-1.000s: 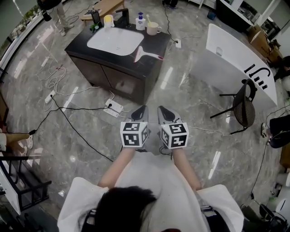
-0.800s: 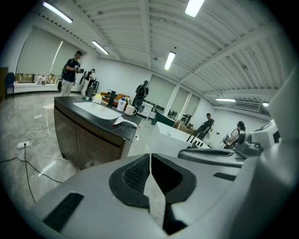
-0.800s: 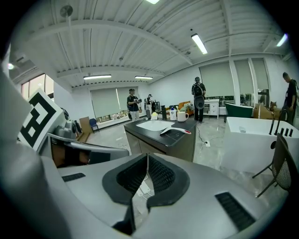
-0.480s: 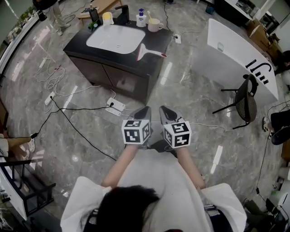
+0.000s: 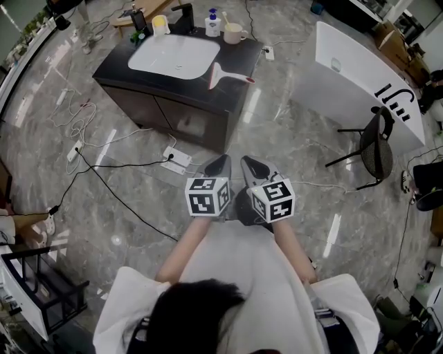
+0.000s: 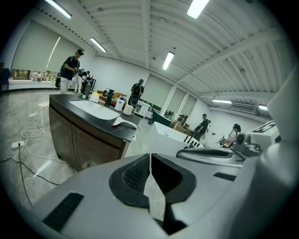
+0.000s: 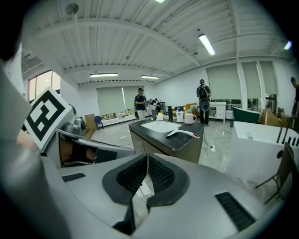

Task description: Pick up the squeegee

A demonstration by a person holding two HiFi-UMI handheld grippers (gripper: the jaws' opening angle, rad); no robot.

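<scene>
A white squeegee (image 5: 220,75) with a red-tipped handle lies on the dark vanity counter (image 5: 124,71), at its right front corner beside the white sink (image 5: 173,54). It also shows far off in the left gripper view as the squeegee (image 6: 122,123) and in the right gripper view as the squeegee (image 7: 182,133). My left gripper (image 5: 221,166) and right gripper (image 5: 250,167) hover side by side over the floor, well short of the counter. Both are shut with nothing between their jaws.
On the counter's back edge stand a black faucet (image 5: 185,14), a soap bottle (image 5: 213,24), a mug (image 5: 235,32) and a yellow cup (image 5: 160,24). A power strip (image 5: 174,160) and cables lie on the floor by the cabinet. A white desk (image 5: 360,76) and black chair (image 5: 374,148) stand right. People stand in the background.
The counter and squeegee have slid slightly up and away in the head view. Both grippers stay shut, side by side, and have shifted a little.
</scene>
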